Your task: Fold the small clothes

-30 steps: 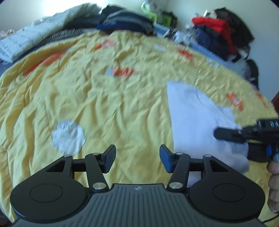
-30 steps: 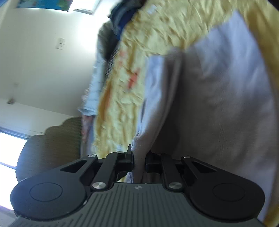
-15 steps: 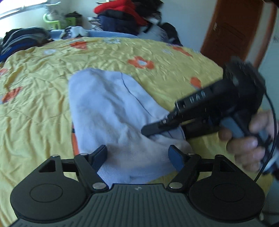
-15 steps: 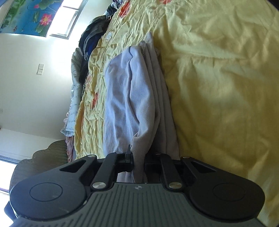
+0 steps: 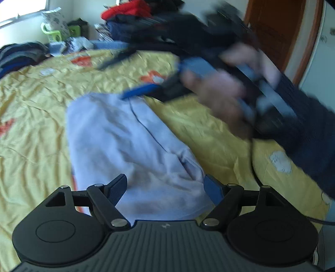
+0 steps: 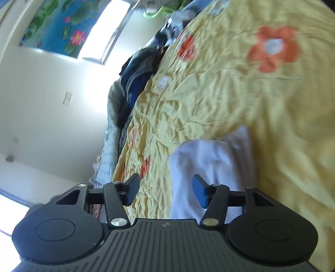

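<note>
Basically, the pale lavender garment (image 5: 125,142) lies folded into a long strip on the yellow flowered bedspread (image 5: 33,117), roughly mid-bed, with its near end bunched just ahead of the left claw (image 5: 165,189). Left claw is released: jaws spread wide, straddling that near end without pinching it; no pad presses on cloth. Right claw (image 6: 165,191) is opening at this moment, jaws parted, nothing gripped between them. In the right wrist view a corner of the garment (image 6: 211,167) lies behind the blue right pad and the gap itself shows mostly bedspread (image 6: 209,94). From the left wrist view the right claw (image 5: 136,75) is a motion-blurred dark shape over the far end of the garment (contact with it can't be told), carried by a hand (image 5: 222,94) in a dark sleeve (image 5: 309,134). Piles of dark and red clothes (image 5: 129,12) sit along the far edge of the bed. A brown wooden door (image 5: 278,29) is at upper right. A flower picture (image 6: 54,27) hangs beside a bright window (image 6: 108,31).
</note>
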